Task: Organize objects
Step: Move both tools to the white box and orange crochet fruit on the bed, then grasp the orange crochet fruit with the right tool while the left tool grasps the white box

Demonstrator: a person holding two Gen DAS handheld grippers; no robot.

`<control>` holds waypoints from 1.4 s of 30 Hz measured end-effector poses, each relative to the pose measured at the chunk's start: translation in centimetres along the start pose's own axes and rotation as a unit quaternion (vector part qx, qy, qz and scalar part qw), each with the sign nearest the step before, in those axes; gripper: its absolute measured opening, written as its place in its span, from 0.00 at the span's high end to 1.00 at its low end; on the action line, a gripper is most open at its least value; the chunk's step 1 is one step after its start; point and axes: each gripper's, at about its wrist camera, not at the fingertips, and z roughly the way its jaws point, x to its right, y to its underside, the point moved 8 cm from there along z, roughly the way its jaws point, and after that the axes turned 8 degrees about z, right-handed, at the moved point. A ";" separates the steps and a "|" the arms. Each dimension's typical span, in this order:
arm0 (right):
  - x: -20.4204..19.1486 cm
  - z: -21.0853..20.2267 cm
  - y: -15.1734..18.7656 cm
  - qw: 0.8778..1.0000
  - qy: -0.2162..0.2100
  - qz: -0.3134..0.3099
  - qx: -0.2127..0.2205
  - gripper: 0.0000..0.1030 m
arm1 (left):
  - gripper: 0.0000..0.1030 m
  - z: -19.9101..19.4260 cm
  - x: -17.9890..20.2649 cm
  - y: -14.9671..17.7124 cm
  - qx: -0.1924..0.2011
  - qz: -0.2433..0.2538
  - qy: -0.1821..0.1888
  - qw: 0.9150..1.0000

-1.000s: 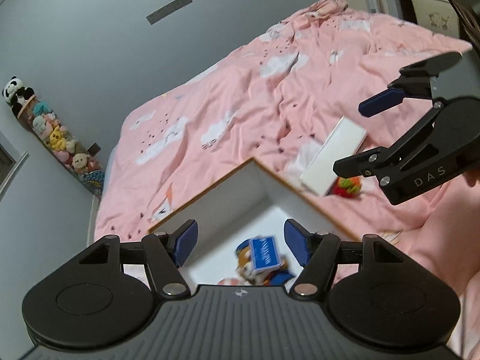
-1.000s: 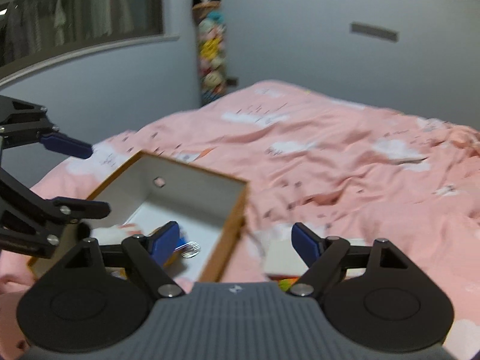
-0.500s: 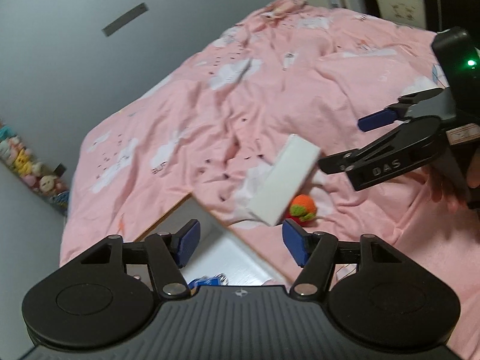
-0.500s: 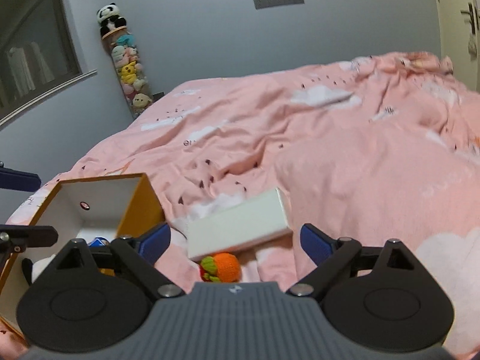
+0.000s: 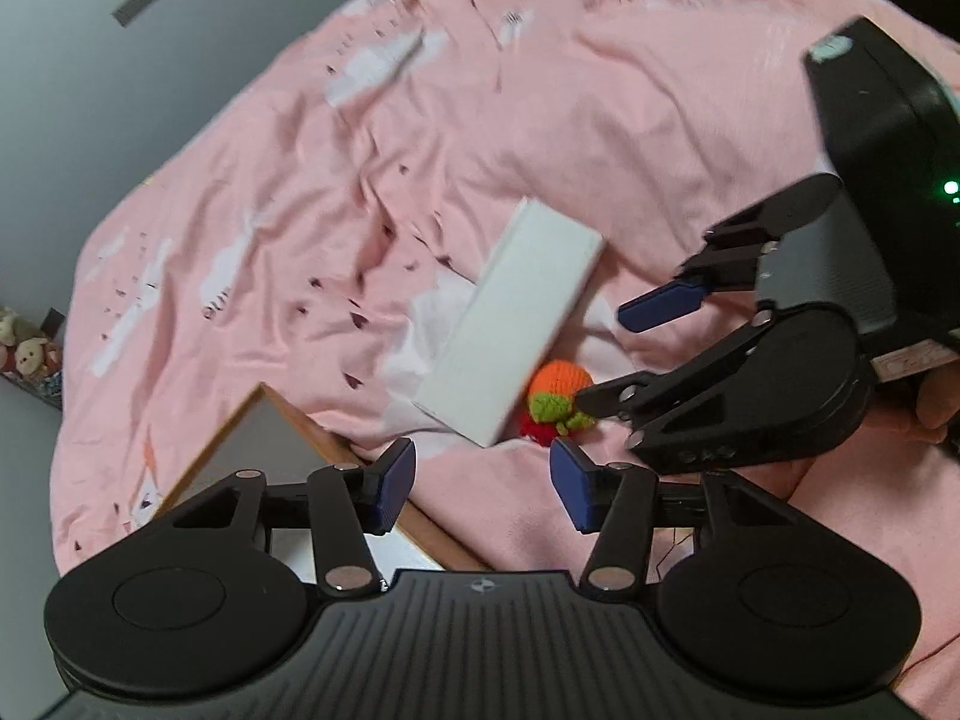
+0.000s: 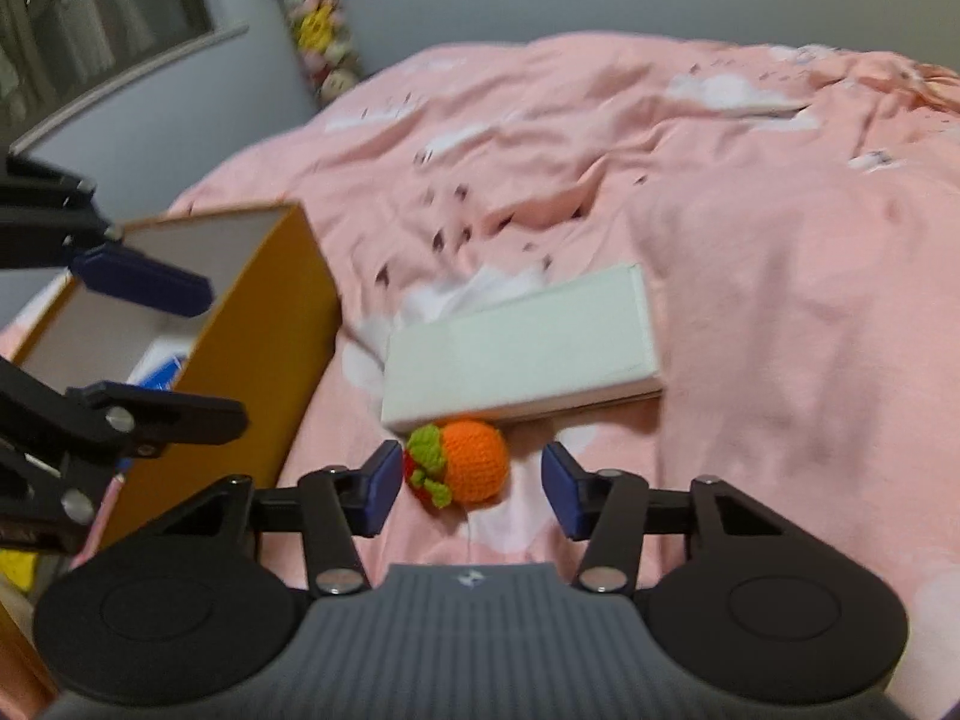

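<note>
The job looks partly done: the open orange-sided cardboard box with a white lining [image 6: 264, 324] on the pink cloud-print bed cover [image 6: 750, 228] already holds at least 1 blue-and-white item [image 6: 159, 375], only partly seen, while 2 things lie outside it. These are the flat white rectangular carton [image 6: 516, 348], just beside the box, and the small crocheted orange ball with a green leaf top [image 6: 465, 459], touching the carton's near edge. The right hand-held gripper [image 6: 471, 489] has its blue pads on either side of the ball, its jaws closing but not yet pressing on it, so I judge the grasp is the step in hand. The left hand-held gripper [image 5: 483, 483] is over the box's near corner, jaws closing with nothing between them. Against the frames of 1 second ago, both views have swung away from the box interior and down toward the carton and ball; the right gripper, then wide apart and high over the box edge, now brackets the ball, and the box contents have nearly slid out of the left view.
</note>
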 end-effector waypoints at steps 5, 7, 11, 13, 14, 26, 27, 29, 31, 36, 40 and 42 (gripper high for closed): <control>0.1 3.1 0.3 0.999 -0.008 -0.002 -0.046 0.48 | 0.40 1.8 -0.4 -0.2 -0.009 0.002 0.007 1.000; 0.2 3.9 0.2 0.998 -0.010 0.001 -0.056 0.51 | 0.40 2.3 -0.7 -0.3 -0.010 0.003 0.012 1.000; 0.3 5.4 0.1 0.997 -0.016 0.005 -0.073 0.53 | 0.40 3.0 -0.9 -0.4 -0.011 0.018 0.012 1.000; 0.3 5.9 0.0 0.996 -0.023 0.012 -0.081 0.52 | 0.40 3.5 -1.0 -0.5 -0.012 0.025 0.012 1.000; 0.4 6.1 0.0 0.996 -0.025 0.015 -0.084 0.52 | 0.40 3.6 -1.1 -0.5 -0.012 0.028 0.009 0.999; 1.5 3.5 -0.8 0.998 0.006 0.012 -0.066 0.55 | 0.40 3.8 -1.4 -1.8 0.018 0.050 0.005 0.999; 2.0 2.8 -0.8 0.998 0.008 0.017 -0.058 0.55 | 0.40 3.9 -1.4 -2.1 0.022 0.052 0.010 0.998; 3.1 1.5 -1.0 0.998 0.003 0.039 -0.053 0.55 | 0.38 4.2 -1.4 -2.8 0.027 0.063 0.019 0.997; 4.2 0.9 -1.3 0.997 0.013 0.052 -0.050 0.55 | 0.32 4.7 -1.3 -3.6 0.031 0.082 0.019 0.996; 6.0 1.7 -1.3 0.994 0.038 0.069 -0.070 0.56 | 0.26 7.0 -0.1 -4.8 0.032 0.157 0.018 0.987; 6.6 2.1 -1.4 0.993 0.030 0.084 -0.076 0.56 | 0.23 8.9 1.1 -4.9 0.023 0.227 0.018 0.974; 6.9 2.2 -1.4 0.992 0.025 0.094 -0.078 0.56 | 0.23 9.8 1.6 -4.8 0.016 0.251 0.019 0.968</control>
